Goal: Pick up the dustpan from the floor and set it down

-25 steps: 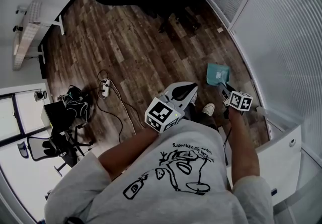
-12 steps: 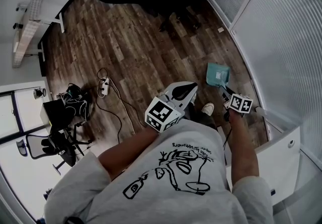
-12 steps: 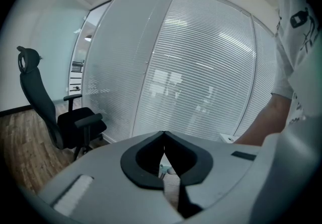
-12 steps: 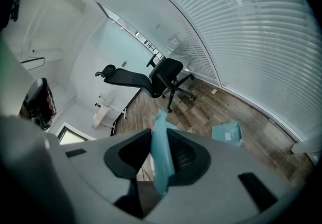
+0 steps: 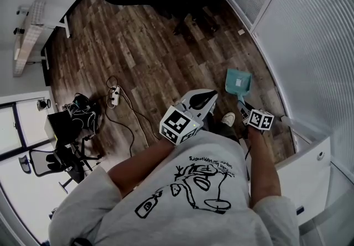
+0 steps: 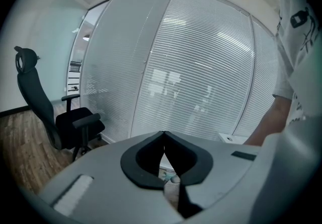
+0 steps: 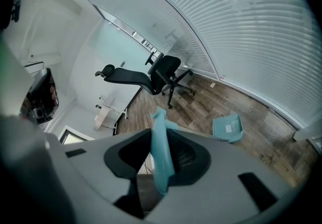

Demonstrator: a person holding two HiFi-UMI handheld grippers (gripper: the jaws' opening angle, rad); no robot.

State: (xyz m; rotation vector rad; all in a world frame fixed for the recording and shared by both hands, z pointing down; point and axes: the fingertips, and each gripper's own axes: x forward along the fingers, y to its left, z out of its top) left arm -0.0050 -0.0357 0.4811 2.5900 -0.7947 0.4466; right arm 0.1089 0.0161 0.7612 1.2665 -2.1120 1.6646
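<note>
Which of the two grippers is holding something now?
The right gripper: the teal handle of the dustpan is clamped between its jaws. The left gripper has its jaws together, with nothing between them.

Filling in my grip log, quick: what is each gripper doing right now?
Left gripper: closed, nothing between its jaws.
Right gripper: closed on the teal dustpan handle.
</note>
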